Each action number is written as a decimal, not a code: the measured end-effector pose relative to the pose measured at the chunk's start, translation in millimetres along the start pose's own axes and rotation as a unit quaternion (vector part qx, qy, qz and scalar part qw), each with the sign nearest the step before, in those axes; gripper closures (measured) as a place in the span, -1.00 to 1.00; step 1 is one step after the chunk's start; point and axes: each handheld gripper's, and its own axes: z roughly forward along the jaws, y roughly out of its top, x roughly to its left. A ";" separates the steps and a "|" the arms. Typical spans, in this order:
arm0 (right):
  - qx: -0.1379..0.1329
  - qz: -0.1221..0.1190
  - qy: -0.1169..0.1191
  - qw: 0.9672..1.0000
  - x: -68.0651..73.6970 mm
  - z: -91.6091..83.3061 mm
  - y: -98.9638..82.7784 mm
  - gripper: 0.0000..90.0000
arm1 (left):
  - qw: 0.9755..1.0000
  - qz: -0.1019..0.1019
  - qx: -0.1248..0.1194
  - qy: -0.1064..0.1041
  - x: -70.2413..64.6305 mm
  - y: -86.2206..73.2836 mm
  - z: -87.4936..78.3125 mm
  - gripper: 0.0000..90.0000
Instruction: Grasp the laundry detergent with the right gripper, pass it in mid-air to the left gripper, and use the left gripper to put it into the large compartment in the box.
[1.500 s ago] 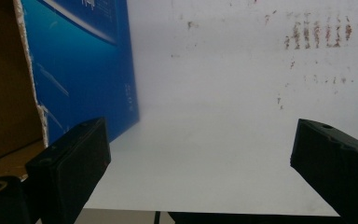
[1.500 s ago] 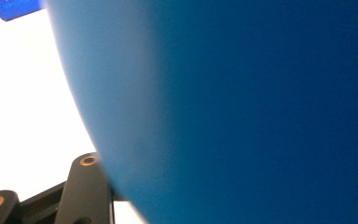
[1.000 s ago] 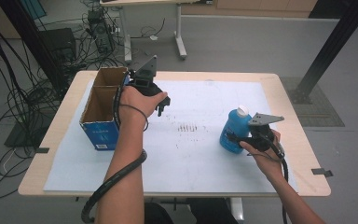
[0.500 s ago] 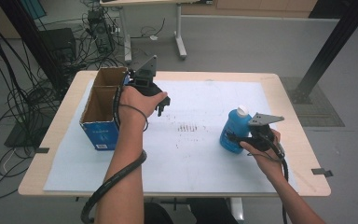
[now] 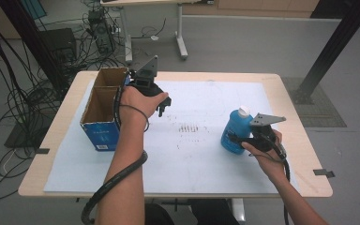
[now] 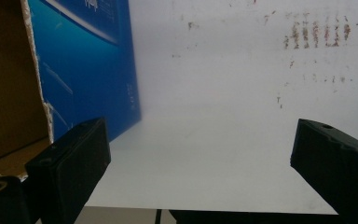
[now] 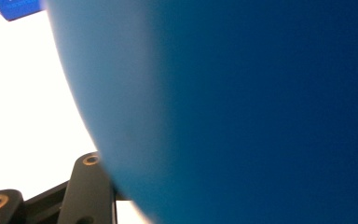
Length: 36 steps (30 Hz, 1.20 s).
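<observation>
The right hand-held gripper (image 5: 240, 139) clamps the blue bottle (image 5: 234, 131) upright, seemingly to carry it to the cardboard box (image 5: 104, 106); beside that box, the left hand-held gripper (image 5: 165, 104) waits with jaws apart.

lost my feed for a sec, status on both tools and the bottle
Right tool shut on blue bottle, upright on white mat. Left tool open, beside open cardboard box. Nothing between bottle and box.

Left gripper (image 5: 163, 104) jaws wide; right gripper (image 5: 243, 139) clamped.
</observation>
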 end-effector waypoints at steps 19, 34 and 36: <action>0.000 -0.002 0.005 1.000 -1.0 -0.3 0.1 -0.02 | 1.000 0.001 -0.002 0.000 -0.5 0.3 -2.3 -0.88; -0.001 -0.003 0.006 1.000 -1.6 -0.3 -0.3 -0.02 | 1.000 -0.001 -0.002 0.000 0.9 -0.7 -2.4 -0.89; -0.001 -0.003 0.006 1.000 -1.7 -0.3 -0.3 -0.02 | 1.000 -0.001 -0.002 0.000 0.8 -0.8 -2.8 -0.88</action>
